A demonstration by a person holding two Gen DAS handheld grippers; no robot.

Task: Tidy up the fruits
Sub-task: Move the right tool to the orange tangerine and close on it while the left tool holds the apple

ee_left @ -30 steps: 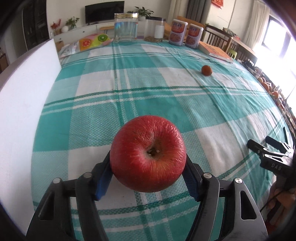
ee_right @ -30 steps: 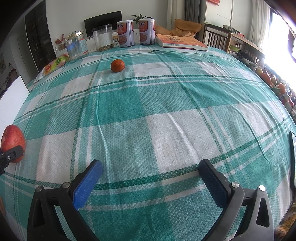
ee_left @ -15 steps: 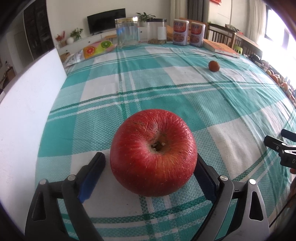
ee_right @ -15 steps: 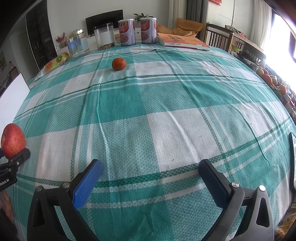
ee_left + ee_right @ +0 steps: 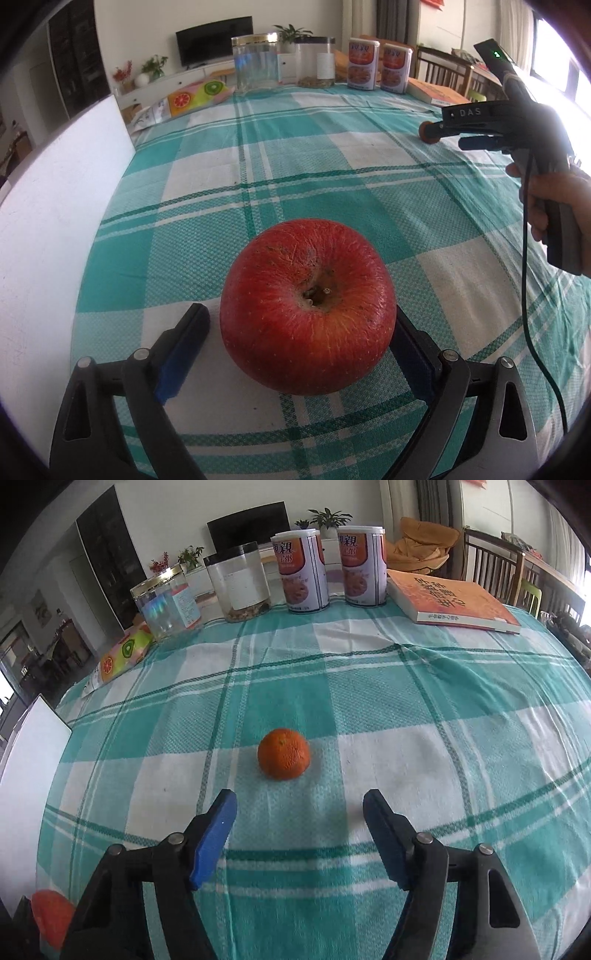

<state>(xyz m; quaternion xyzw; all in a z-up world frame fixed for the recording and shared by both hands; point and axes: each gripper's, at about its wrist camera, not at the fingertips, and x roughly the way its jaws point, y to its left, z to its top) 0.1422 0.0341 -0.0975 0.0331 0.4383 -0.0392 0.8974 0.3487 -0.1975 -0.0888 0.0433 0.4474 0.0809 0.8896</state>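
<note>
On the left, the big red apple (image 5: 307,308) sat on the bench (image 5: 332,192) between the left tongs (image 5: 301,339), which were spread apart with a clear gap at the left pad, though I could not tell if the right pad touched it. On the right, the right tongs (image 5: 300,825) were wide apart and holding nothing, aimed at the little orange (image 5: 283,753) just ahead of them. It looked like orange-picking time, so next those tongs should slide around it and squeeze softly.

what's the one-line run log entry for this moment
left claw: open around round red apple | right claw: open, just short of small orange tangerine
</note>
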